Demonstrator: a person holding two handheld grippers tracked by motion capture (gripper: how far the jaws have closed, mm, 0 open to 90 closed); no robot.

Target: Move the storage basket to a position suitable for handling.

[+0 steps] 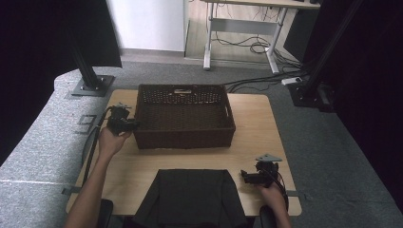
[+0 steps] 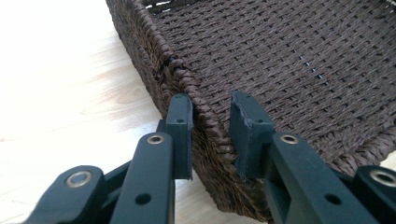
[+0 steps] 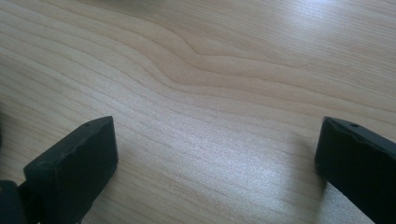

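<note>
A dark brown wicker basket stands empty at the back middle of the light wooden table. My left gripper is at the basket's left wall. In the left gripper view its jaws straddle the woven rim, one outside the wall and one inside, with my left gripper shut on it. A folded black cloth lies at the table's front edge. To the right of the cloth my right gripper is held low over bare wood. In the right gripper view it stands wide open with nothing between its jaws.
Black posts on base plates stand off the table at the back left and back right. A desk frame with loose cables is farther back. Bare tabletop lies right of the basket and left of the cloth.
</note>
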